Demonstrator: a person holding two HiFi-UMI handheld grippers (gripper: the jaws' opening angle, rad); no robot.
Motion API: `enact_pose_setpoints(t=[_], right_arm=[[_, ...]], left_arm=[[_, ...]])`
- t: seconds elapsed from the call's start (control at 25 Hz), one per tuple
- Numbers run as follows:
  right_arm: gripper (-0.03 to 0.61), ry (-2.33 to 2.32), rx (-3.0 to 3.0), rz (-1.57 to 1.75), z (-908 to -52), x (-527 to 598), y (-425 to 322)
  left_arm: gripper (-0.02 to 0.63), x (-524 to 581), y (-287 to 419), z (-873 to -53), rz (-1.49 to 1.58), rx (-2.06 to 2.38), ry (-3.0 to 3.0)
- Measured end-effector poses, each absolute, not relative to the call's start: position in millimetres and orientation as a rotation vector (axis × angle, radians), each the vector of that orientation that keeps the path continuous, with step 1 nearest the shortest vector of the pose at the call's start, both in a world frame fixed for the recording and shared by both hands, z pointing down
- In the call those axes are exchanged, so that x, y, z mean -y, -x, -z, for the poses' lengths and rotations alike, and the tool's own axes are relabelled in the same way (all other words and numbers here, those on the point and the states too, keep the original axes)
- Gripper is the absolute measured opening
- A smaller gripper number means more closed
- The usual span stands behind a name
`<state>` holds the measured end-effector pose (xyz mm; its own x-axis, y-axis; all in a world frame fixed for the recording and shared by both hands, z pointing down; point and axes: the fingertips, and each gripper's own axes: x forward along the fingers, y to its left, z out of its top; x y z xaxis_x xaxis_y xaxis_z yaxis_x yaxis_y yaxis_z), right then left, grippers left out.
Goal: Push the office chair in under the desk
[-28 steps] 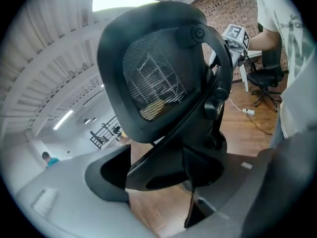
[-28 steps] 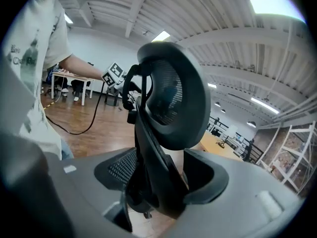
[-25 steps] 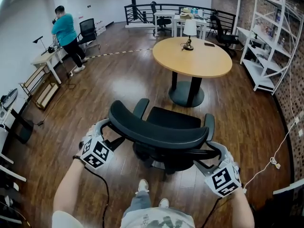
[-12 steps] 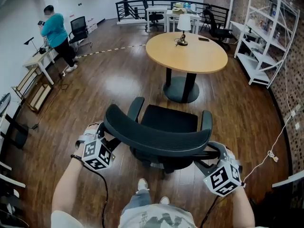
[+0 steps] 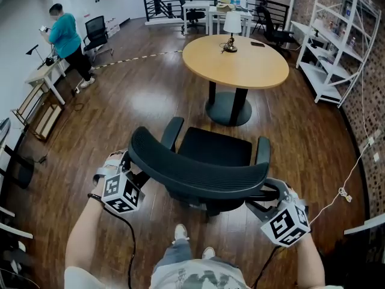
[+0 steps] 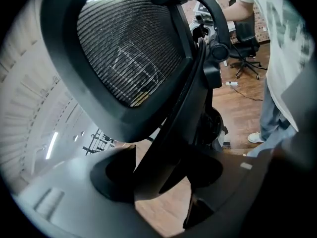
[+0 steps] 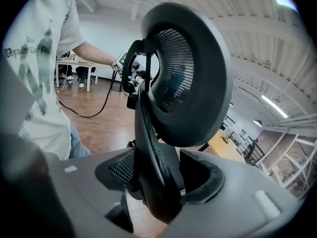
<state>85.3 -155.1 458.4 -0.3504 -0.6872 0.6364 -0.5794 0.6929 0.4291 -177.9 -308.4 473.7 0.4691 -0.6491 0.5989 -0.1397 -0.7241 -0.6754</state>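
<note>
A black mesh office chair (image 5: 204, 172) stands in front of me, its seat facing a round wooden table (image 5: 236, 62) on a dark pedestal. My left gripper (image 5: 124, 163) sits at the backrest's left edge. In the left gripper view the backrest frame (image 6: 173, 113) runs between the jaws of that gripper (image 6: 166, 171); they are closing, with a gap on the right side. My right gripper (image 5: 269, 192) is at the right edge. There the mesh rim (image 7: 148, 133) lies between its closing jaws (image 7: 156, 182), not visibly clamped.
White shelving (image 5: 340, 41) lines the brick wall at right, with a cable (image 5: 349, 185) on the floor below. A person in a teal top (image 5: 63, 38) stands at a white desk far left, next to another chair (image 5: 95, 27). A lamp (image 5: 231, 26) stands on the table.
The chair and both grippers have edged forward over the wooden floor towards the round table. Both grippers stay at the backrest's edges.
</note>
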Motion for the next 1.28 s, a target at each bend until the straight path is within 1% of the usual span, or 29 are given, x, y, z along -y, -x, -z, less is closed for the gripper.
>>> enact_pose_setpoints(t=[0.76, 0.88, 1.0, 1.28], right_arm=[[0.273, -1.114, 1.916, 0.222, -460, 265, -122], [0.278, -1.148, 1.823, 0.243, -463, 282, -133], [0.25, -1.174, 1.682, 0.295, -472, 299, -146], [0.25, -1.223, 1.607, 0.282, -477, 320, -161]], left_arm=[[0.305, 428, 136, -473, 1.174, -0.57, 2.199], [0.305, 443, 127, -472, 1.166, -0.546, 2.204], [0.302, 453, 121, -471, 1.156, -0.521, 2.206], [0.298, 474, 107, -474, 1.138, -0.482, 2.204]])
